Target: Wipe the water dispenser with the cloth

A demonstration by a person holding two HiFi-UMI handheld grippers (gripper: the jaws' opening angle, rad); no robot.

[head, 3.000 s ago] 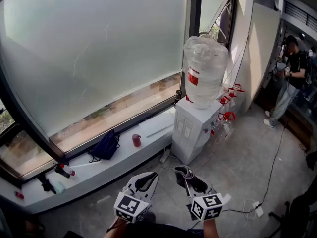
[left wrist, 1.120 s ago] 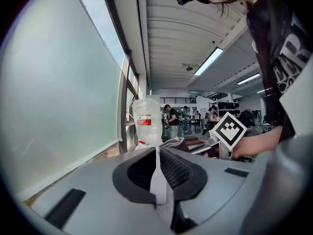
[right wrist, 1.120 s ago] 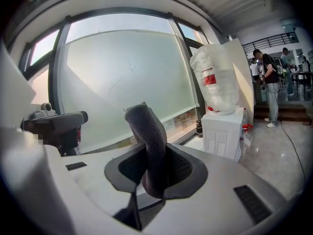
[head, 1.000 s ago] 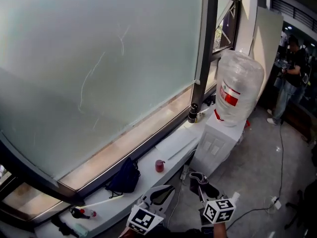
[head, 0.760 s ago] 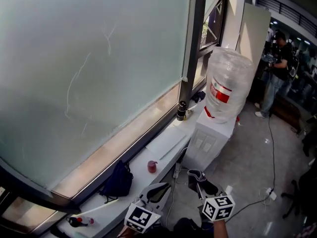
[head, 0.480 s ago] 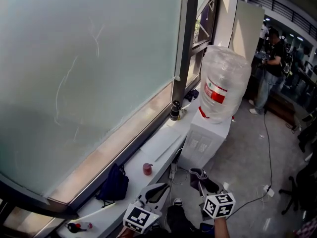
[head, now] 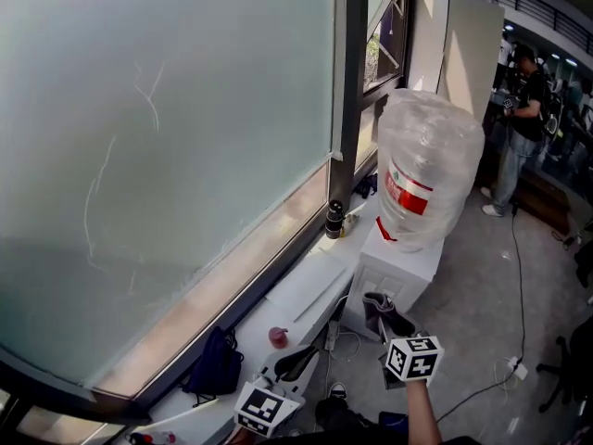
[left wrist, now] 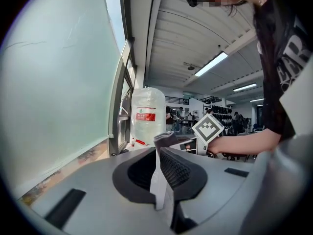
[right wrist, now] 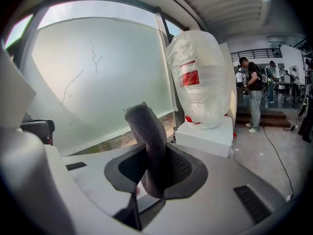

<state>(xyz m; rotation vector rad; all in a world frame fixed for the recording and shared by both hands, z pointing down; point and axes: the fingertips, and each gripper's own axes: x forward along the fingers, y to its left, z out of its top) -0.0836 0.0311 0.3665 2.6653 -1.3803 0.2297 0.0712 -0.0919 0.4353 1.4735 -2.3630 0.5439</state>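
Observation:
The water dispenser (head: 397,269) is a white cabinet by the window sill, carrying a large clear bottle (head: 428,170) with a red label. My right gripper (head: 382,311) is shut on a dark grey cloth (head: 374,300), just short of the cabinet's near side. In the right gripper view the cloth (right wrist: 145,126) stands up from between the jaws, with the bottle (right wrist: 198,75) ahead. Lower left, my left gripper (head: 306,356) is shut with nothing in it. In the left gripper view the left gripper (left wrist: 159,155) points at the bottle (left wrist: 146,112).
A long white sill (head: 301,290) runs under the frosted window, holding a dark bag (head: 217,365), a red cup (head: 277,337) and a dark bottle (head: 334,219). A person (head: 523,109) stands at the far right. A cable (head: 486,387) lies on the floor.
The view has come nearer the dispenser, which now looks larger. My right gripper has risen with the cloth toward the cabinet. The left gripper stays low.

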